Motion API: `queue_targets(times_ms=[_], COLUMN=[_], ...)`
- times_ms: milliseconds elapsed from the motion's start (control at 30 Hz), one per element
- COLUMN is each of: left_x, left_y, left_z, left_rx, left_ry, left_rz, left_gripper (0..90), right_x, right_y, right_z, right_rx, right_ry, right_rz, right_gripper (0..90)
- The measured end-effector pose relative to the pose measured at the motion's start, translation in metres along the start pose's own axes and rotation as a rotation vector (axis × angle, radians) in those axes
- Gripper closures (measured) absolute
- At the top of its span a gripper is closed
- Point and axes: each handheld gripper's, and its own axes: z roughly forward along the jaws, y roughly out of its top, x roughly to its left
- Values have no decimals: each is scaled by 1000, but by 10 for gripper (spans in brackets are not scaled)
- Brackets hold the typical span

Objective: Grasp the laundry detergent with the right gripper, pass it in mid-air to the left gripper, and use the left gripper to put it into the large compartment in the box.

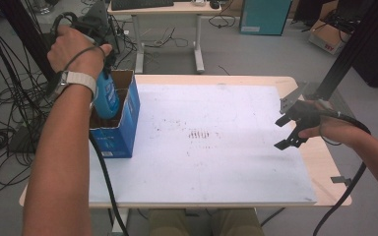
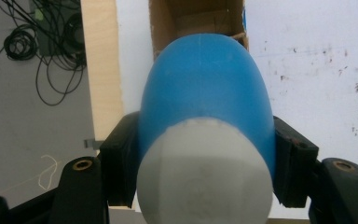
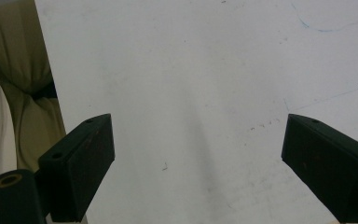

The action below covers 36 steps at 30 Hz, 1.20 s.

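The left hand-held gripper point(image 2: 205, 154), clamped on the blue bottle point(image 2: 205, 93) over the open cardboard box point(image 1: 123, 118) at the worktop's point(image 1: 216, 162) left edge, should be lowered straight between the walls before release, while the right hand-held gripper point(image 1: 289, 129) is kept apart, empty, near the right edge.

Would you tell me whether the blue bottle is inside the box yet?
Partly in: the blue bottle dips below the box rim, clamped by the left gripper.

A pale wooden desk point(image 1: 320, 162) carried a big white board point(image 1: 216, 162) over nearly all its top, scuffed with dark specks near the middle. A blue cardboard box point(image 1: 120, 135), open at the top, stood on the board's far left corner.
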Motion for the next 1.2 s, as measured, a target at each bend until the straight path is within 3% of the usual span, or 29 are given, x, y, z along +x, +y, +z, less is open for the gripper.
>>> queue_targets(times_ms=[433,933,1200], left_x=[-3,-4,-10], left_y=[-9,-17,-22], left_z=[44,80,102], left_rx=[7,-15,5], left_ry=[3,10,-1], left_rz=[-2,-2,13], left_gripper=[378,379,379], right_x=[0,0,-1], right_y=[-3,-5,-5], right_z=[3,6,8], right_rx=[8,17,18], right_ry=[3,-1,-4], right_rz=[4,10,14], right_gripper=[94,95,95])
